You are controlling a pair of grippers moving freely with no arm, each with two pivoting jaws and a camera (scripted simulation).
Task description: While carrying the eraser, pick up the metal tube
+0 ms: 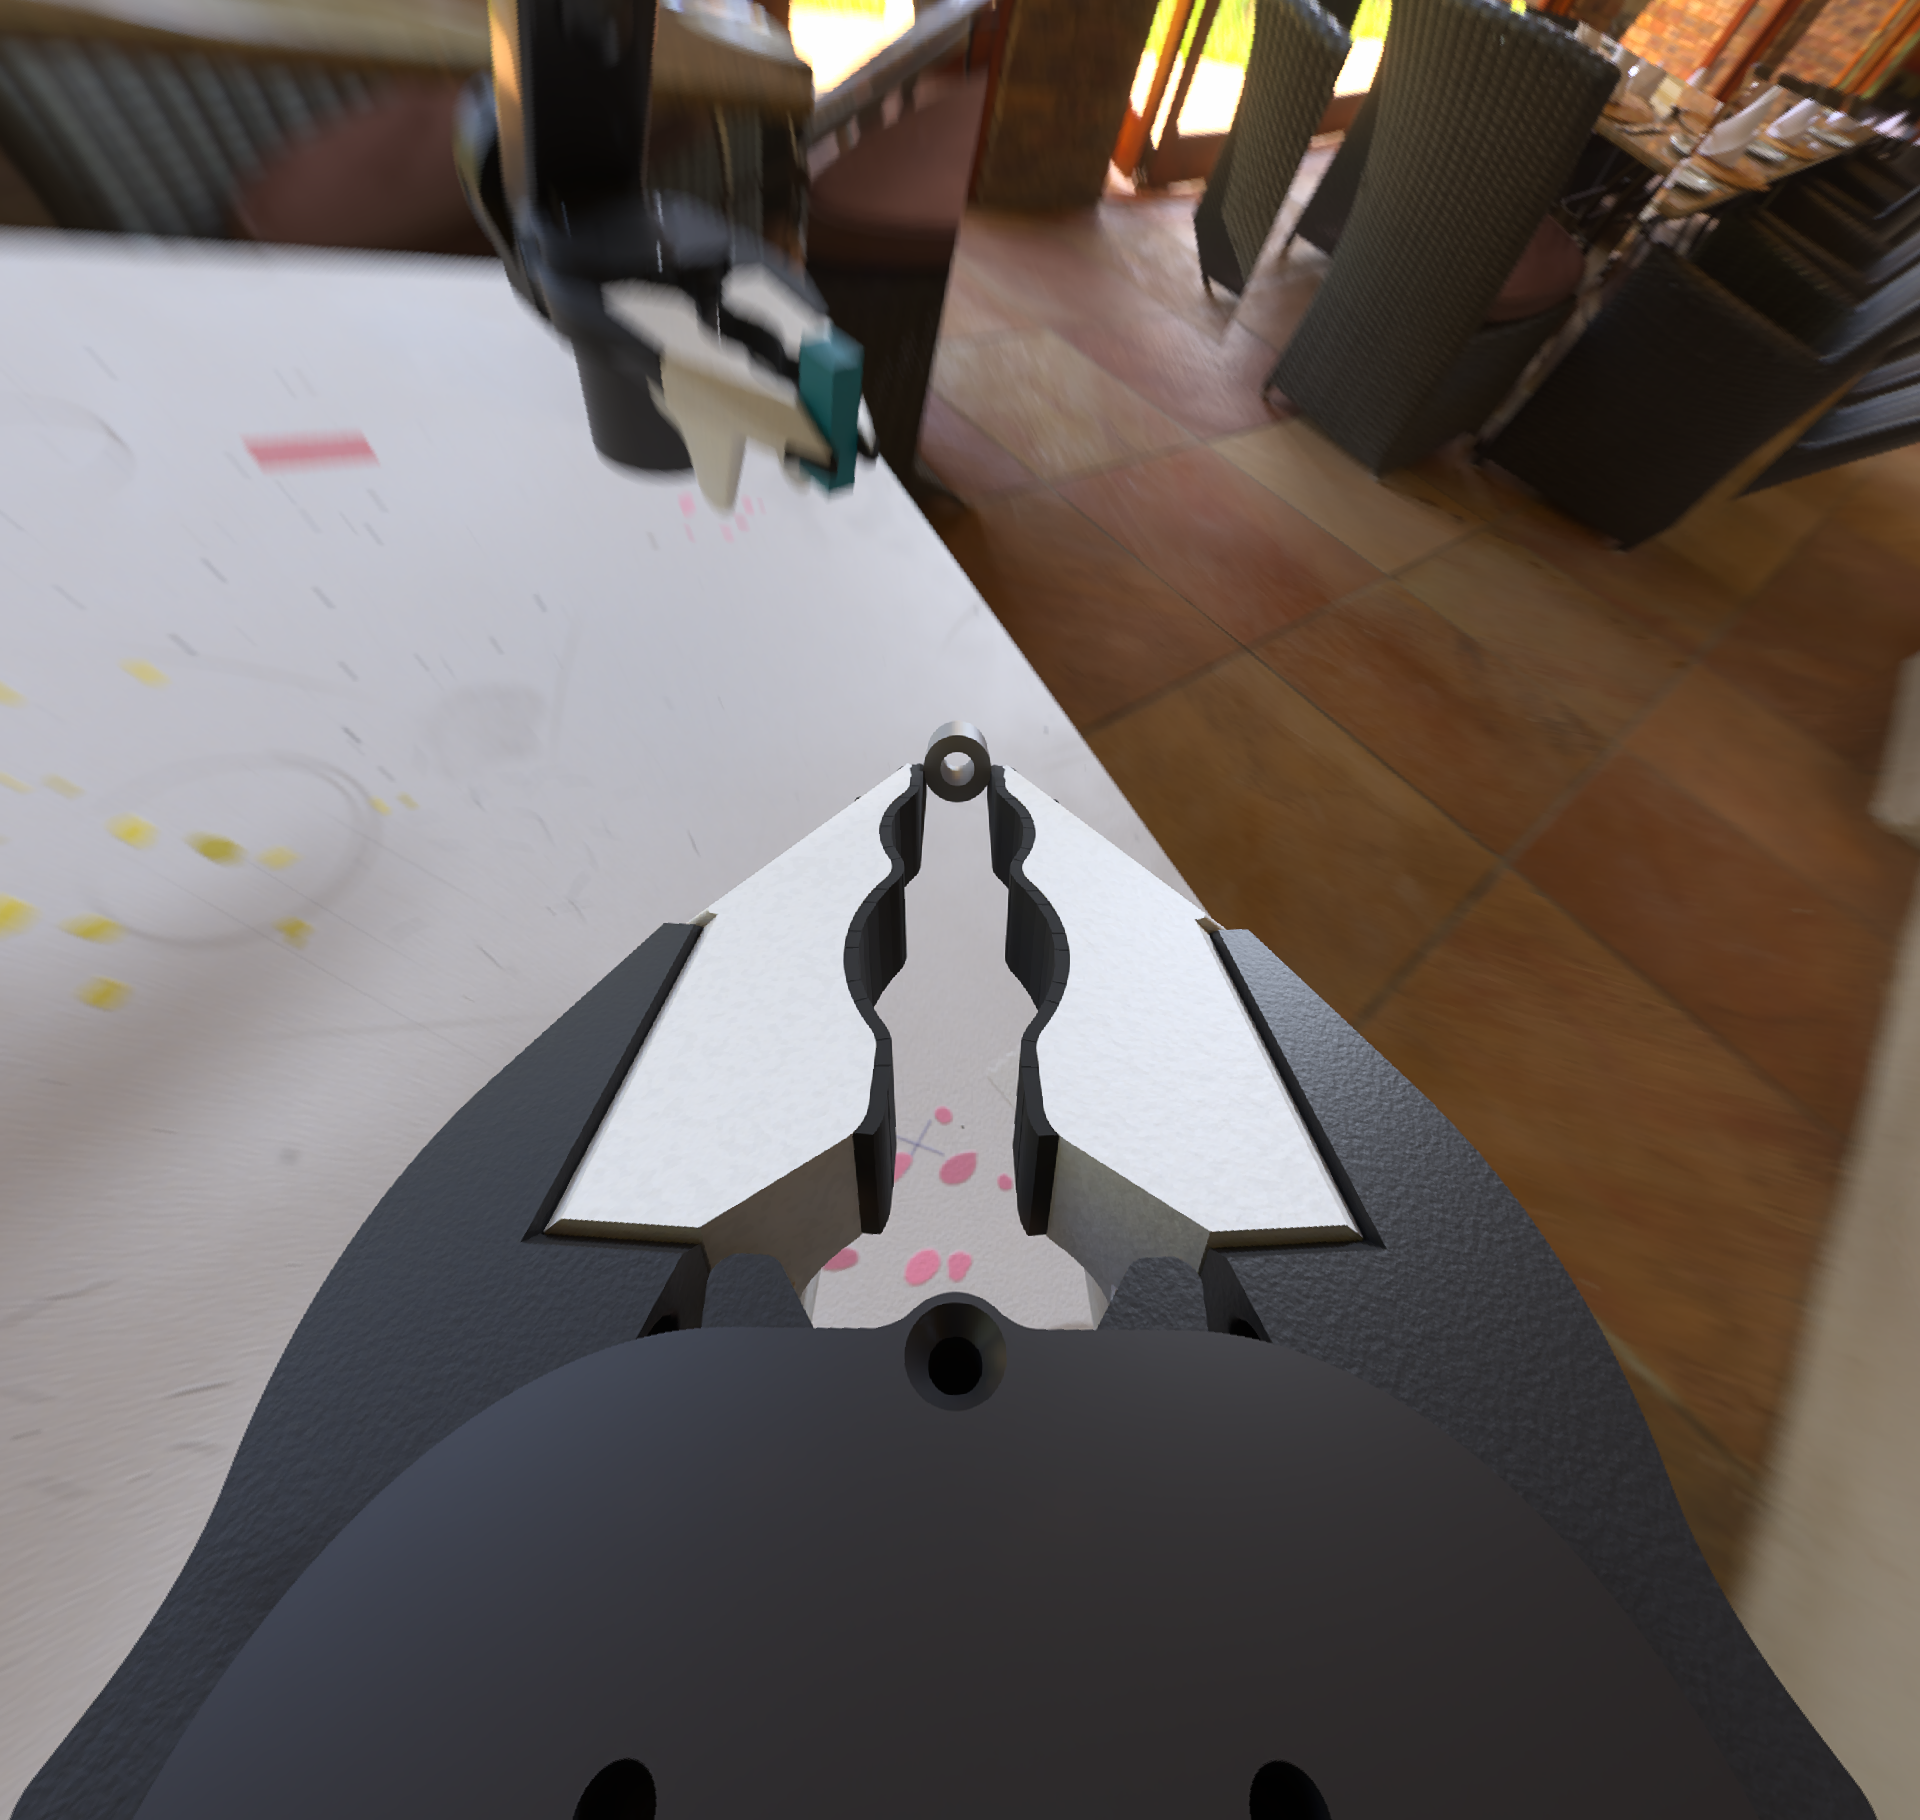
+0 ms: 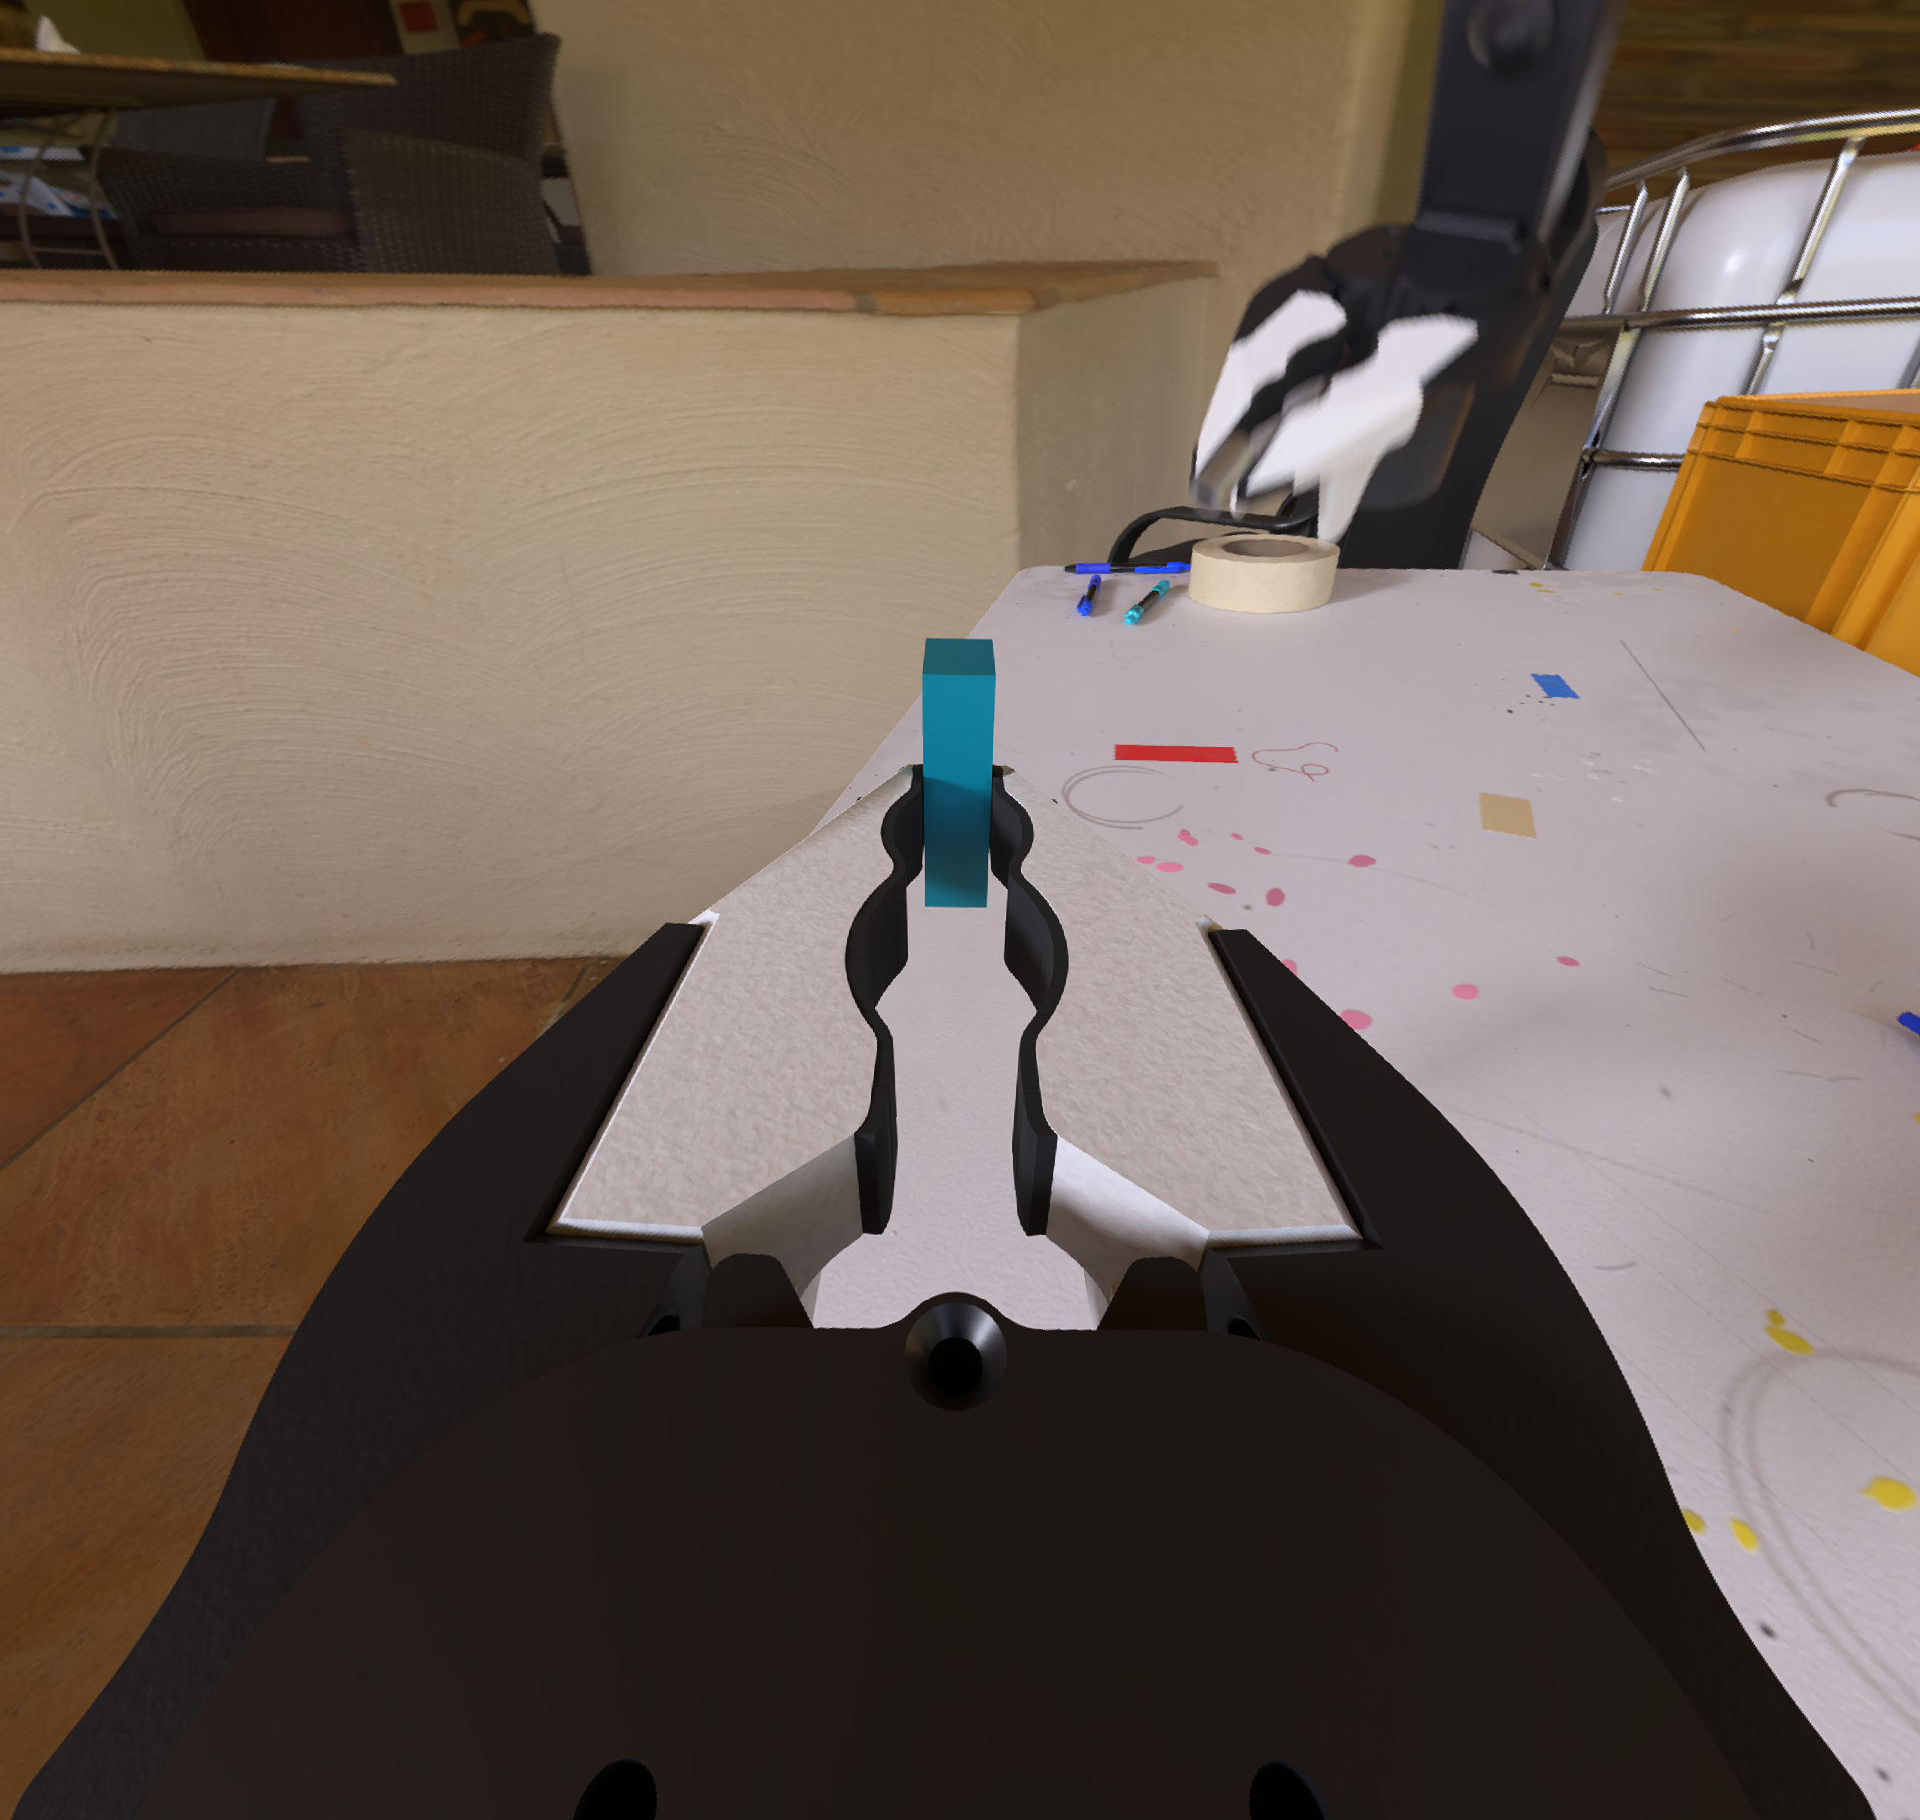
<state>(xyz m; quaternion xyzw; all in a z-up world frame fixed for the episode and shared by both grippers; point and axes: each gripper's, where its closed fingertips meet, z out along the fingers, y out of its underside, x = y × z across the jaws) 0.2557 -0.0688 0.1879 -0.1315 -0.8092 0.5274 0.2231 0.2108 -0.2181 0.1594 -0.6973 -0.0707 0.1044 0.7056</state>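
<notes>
My left gripper [image 1: 956,791] is shut on the small metal tube [image 1: 957,764], which I see end-on at the fingertips, above the white table [image 1: 312,1043] near its right edge. My right gripper [image 2: 958,783] is shut on the teal eraser [image 2: 958,731], held upright between the tips over the table's left edge. In the left wrist view the right gripper [image 1: 774,435] hangs blurred at the far side with the eraser [image 1: 834,409] in it. In the right wrist view the left gripper [image 2: 1283,487] shows blurred above the far table end.
A masking tape roll [image 2: 1262,573], several pens [image 2: 1143,601] and a black cable lie at the table's far end. An orange crate [image 2: 1808,513] and a caged white tank [image 2: 1766,243] stand beyond. Wicker chairs [image 1: 1434,212] stand on the tiled floor.
</notes>
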